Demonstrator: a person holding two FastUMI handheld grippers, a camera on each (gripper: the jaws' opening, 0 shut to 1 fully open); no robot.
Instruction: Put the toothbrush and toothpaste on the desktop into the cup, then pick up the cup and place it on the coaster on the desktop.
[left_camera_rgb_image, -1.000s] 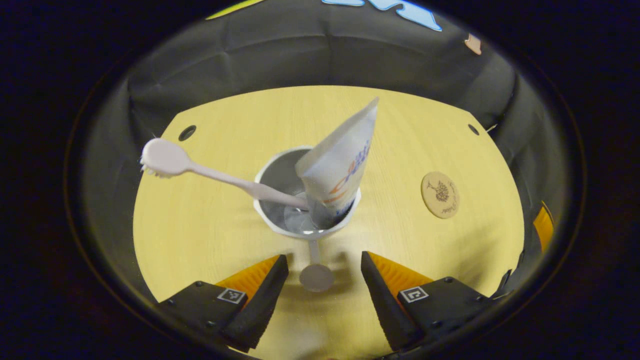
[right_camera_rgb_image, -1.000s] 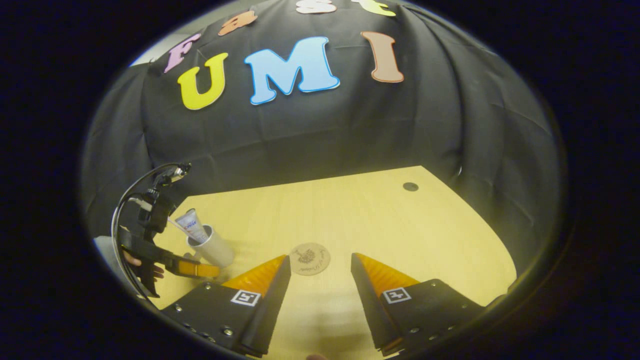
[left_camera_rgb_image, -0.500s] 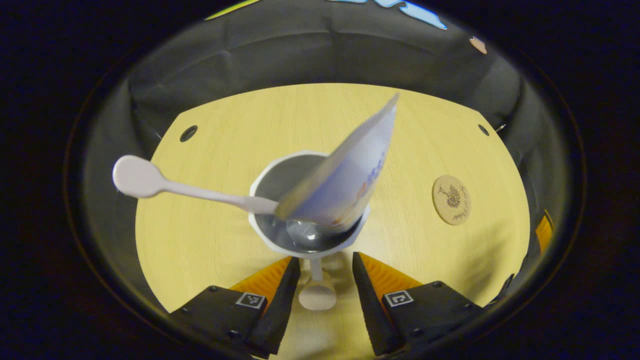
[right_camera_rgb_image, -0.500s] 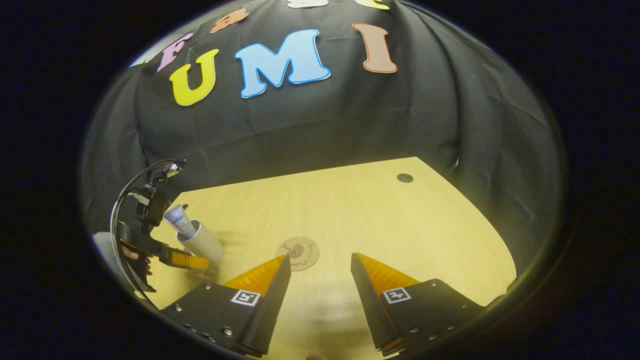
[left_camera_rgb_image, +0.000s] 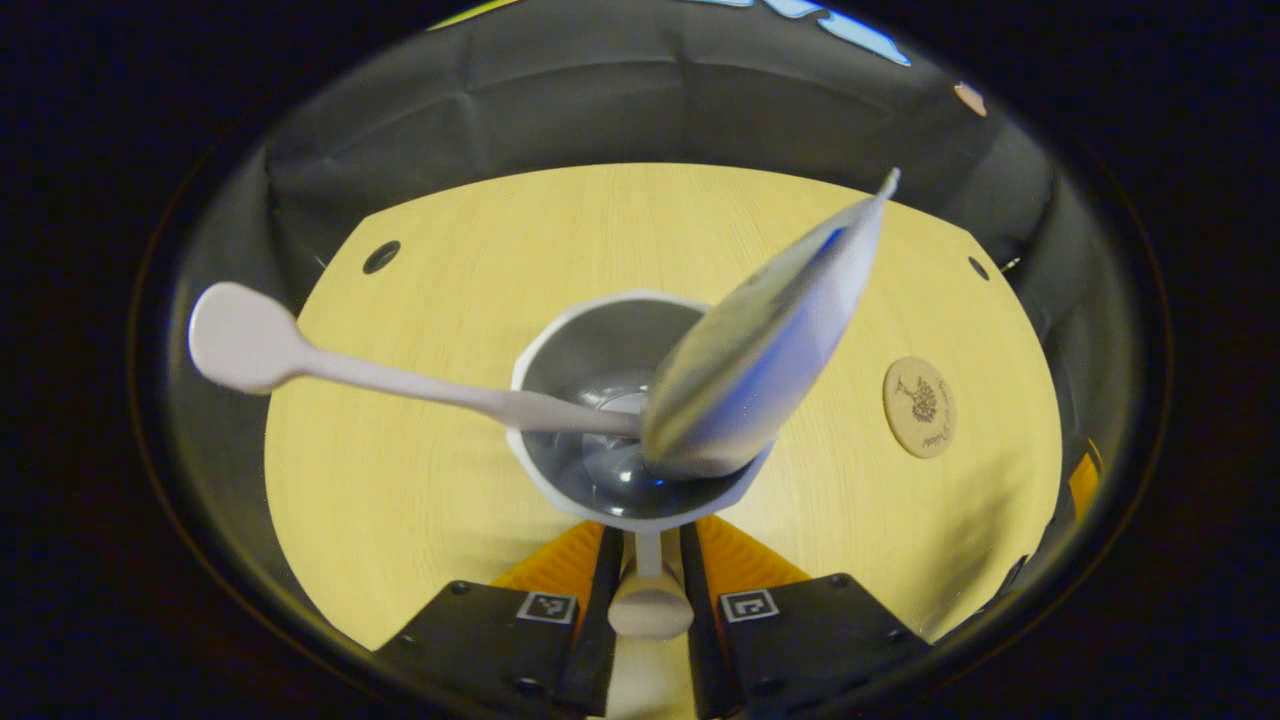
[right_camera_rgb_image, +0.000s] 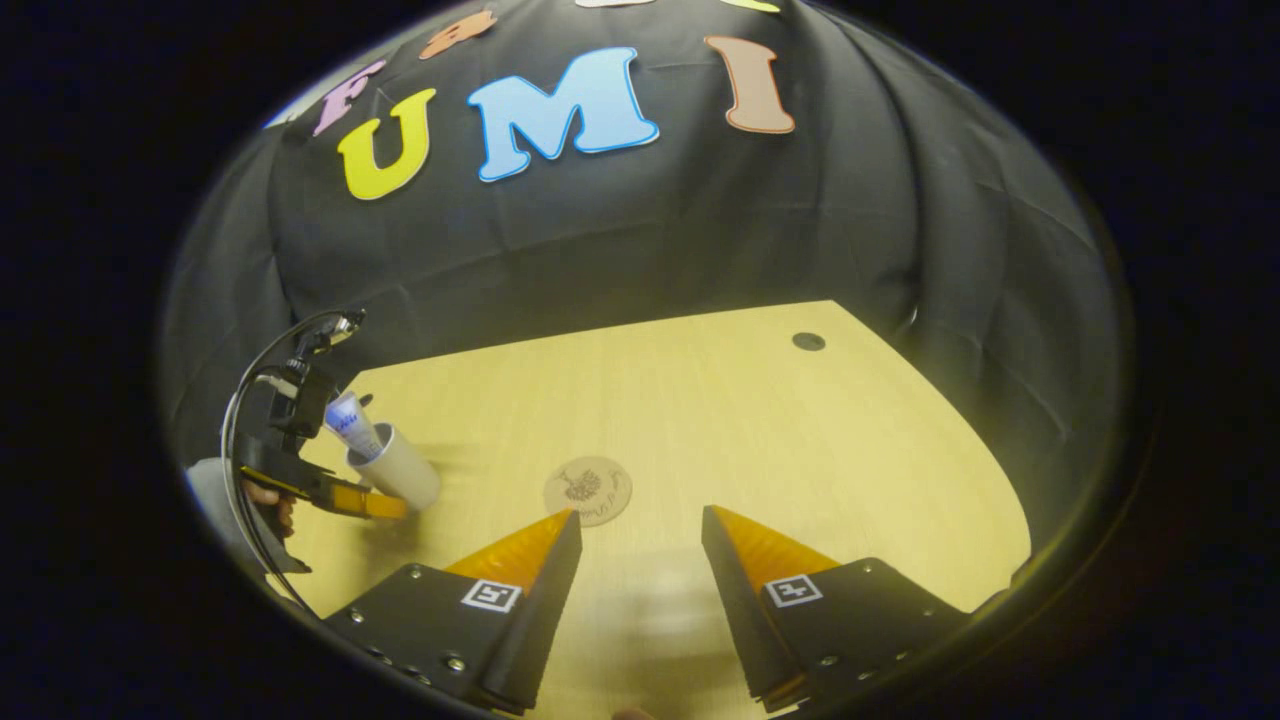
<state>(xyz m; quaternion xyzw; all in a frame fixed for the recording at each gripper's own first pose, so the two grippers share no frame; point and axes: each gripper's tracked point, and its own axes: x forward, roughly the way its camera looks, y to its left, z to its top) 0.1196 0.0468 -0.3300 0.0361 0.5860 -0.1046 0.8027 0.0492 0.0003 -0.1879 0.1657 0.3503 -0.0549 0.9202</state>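
The left tool is clamped on the cup's handle, its fingers pressed together at 6 o'clock. Brush leans out toward 9 o'clock, paste toward 1 o'clock, both inside. The coaster lies at 3 o'clock on the table. That narrow handle grip could let the top-heavy cup swing and spill. The right tool hangs apart, holding nothing.
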